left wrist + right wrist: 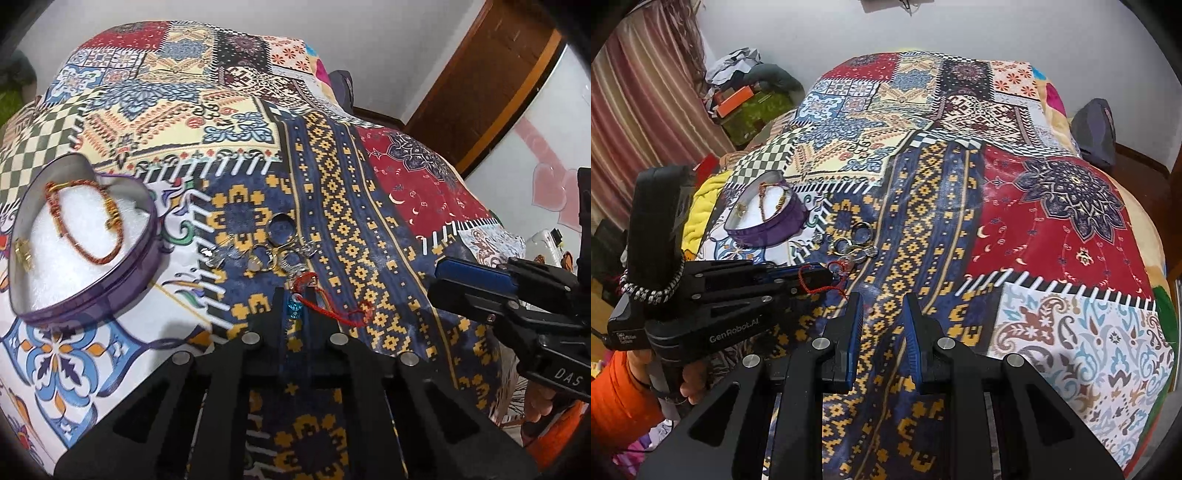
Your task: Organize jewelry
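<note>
A purple heart-shaped box (110, 288) (775, 225) with white padding sits on the patchwork bedspread and holds a red braided bracelet (99, 254) and gold pieces. A pile of rings and silver jewelry (273, 247) (855, 243) lies on the blue patch. My left gripper (295, 295) (816, 278) is low over a red cord bracelet (332, 310) (831, 286) with a blue bead; its fingers stand narrowly apart around the cord. My right gripper (882, 306) (469, 280) is open and empty, to the right of the pile.
The bed (1052, 221) fills both views. Clutter with an orange box (733, 99) lies by the curtain at far left. A dark bag (1097, 129) sits at the far right edge. A wooden door frame (480, 92) stands to the right.
</note>
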`<control>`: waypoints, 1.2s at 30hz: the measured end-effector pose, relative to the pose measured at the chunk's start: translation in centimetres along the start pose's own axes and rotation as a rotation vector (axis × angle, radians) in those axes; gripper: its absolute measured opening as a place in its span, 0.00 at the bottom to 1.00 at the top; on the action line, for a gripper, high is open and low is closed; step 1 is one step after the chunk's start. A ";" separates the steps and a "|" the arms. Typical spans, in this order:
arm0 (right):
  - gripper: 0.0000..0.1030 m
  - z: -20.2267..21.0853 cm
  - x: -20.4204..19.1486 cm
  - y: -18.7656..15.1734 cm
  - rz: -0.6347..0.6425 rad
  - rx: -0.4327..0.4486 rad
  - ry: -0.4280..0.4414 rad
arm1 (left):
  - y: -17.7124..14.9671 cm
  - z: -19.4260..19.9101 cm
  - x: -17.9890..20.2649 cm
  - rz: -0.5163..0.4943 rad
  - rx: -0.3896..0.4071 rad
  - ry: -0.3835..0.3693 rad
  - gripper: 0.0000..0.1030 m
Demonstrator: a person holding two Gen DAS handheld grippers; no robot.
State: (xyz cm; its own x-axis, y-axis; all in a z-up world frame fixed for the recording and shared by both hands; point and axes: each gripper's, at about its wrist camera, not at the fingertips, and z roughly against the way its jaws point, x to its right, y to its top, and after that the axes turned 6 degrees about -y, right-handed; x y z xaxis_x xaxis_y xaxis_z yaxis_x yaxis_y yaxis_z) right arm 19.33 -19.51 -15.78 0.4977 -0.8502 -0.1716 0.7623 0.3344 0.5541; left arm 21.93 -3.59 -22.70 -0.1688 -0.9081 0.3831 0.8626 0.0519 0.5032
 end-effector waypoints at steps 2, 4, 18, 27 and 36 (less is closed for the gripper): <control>0.19 -0.1 -0.5 0.1 0.015 0.000 -0.002 | -0.3 0.5 0.1 -0.005 0.008 0.020 0.05; 0.19 -0.3 -1.0 0.3 0.027 0.000 -0.003 | -0.8 1.2 0.3 -0.014 0.016 0.045 0.05; 0.19 -4.7 -3.5 2.2 0.051 -0.090 -0.007 | -3.3 6.6 -2.3 0.017 0.102 0.124 0.05; 0.19 -6.4 -4.0 1.9 0.028 -0.100 -0.052 | -3.9 7.4 -3.3 0.017 0.108 0.125 0.05; 0.11 -6.1 -4.4 1.6 0.049 -0.067 -0.076 | -3.5 7.4 -3.1 -0.004 0.101 0.128 0.05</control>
State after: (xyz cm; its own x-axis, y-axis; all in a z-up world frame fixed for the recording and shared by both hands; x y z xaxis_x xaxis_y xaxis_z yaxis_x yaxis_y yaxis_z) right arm 20.89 -12.74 -19.14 0.5045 -0.8595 -0.0821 0.7649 0.4007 0.5043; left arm 15.94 2.14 -19.89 -0.1043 -0.9536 0.2824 0.8089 0.0839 0.5820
